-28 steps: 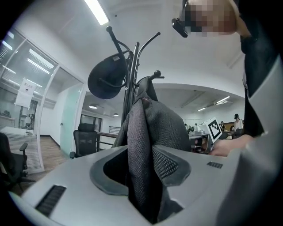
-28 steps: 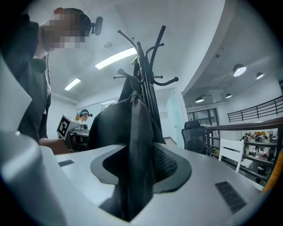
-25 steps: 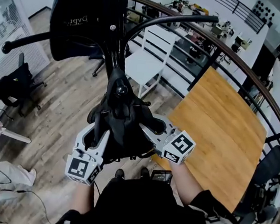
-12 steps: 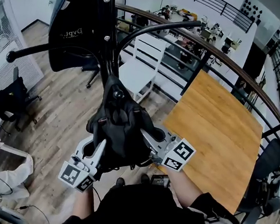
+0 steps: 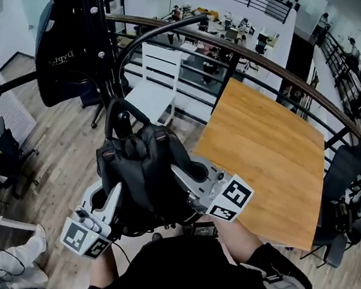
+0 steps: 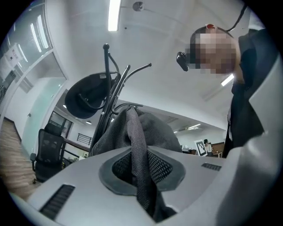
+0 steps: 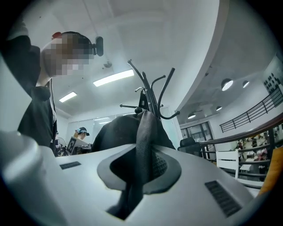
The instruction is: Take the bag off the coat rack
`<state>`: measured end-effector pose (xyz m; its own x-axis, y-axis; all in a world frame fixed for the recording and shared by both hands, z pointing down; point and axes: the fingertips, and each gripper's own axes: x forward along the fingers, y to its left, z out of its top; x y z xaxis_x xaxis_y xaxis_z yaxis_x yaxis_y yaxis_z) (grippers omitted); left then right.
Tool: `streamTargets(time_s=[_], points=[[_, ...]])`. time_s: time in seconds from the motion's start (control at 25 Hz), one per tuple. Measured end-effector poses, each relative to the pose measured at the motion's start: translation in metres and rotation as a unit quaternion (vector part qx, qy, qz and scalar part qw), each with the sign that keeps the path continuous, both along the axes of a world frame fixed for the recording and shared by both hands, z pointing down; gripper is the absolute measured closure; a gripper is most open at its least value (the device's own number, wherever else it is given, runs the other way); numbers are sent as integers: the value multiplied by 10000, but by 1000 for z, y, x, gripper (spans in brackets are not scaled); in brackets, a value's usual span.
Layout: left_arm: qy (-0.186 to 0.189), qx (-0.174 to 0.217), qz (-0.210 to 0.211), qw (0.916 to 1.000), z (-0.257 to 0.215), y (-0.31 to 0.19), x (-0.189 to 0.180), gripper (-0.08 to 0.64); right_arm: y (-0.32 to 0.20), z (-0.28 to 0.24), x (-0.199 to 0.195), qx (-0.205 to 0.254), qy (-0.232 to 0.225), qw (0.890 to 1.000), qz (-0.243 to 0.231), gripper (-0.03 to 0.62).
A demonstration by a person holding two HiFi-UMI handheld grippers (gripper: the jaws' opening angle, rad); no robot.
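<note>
Left hand-held gripper (image 6: 141,176) and right hand-held gripper (image 7: 137,176), both about half open a second ago, are closing. Each now pinches a fold of the black bag (image 5: 144,175) between its jaws. The bag sits lower and further from the coat rack (image 5: 102,53) pole than before. The lift-off seems under way, though whether the bag's top loop is off its hook is unclear.

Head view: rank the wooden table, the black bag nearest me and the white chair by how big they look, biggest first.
1. wooden table
2. black bag, though its nearness to the camera enlarges it
3. white chair
</note>
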<state>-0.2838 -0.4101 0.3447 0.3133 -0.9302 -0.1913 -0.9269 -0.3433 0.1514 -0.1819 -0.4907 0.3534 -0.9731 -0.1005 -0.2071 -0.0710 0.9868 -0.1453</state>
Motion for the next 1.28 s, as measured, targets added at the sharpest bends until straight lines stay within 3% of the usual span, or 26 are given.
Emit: streamTargets(time_s=[0.28, 0.56, 0.84, 1.28], points=[[-338, 325, 337, 9983, -41, 19, 22, 503, 25, -40, 26, 310, -371, 9981, 376, 545], [-725, 354, 724, 9941, -47, 28, 32, 505, 39, -43, 44, 216, -545, 9925, 1072, 545], [-634, 117, 1097, 9919, -27, 38, 56, 505, 60, -24, 74, 216, -339, 9874, 1531, 545], [-352, -304, 1379, 9894, 15, 71, 124, 506, 110, 7, 147, 358, 46, 9786, 2025, 545]])
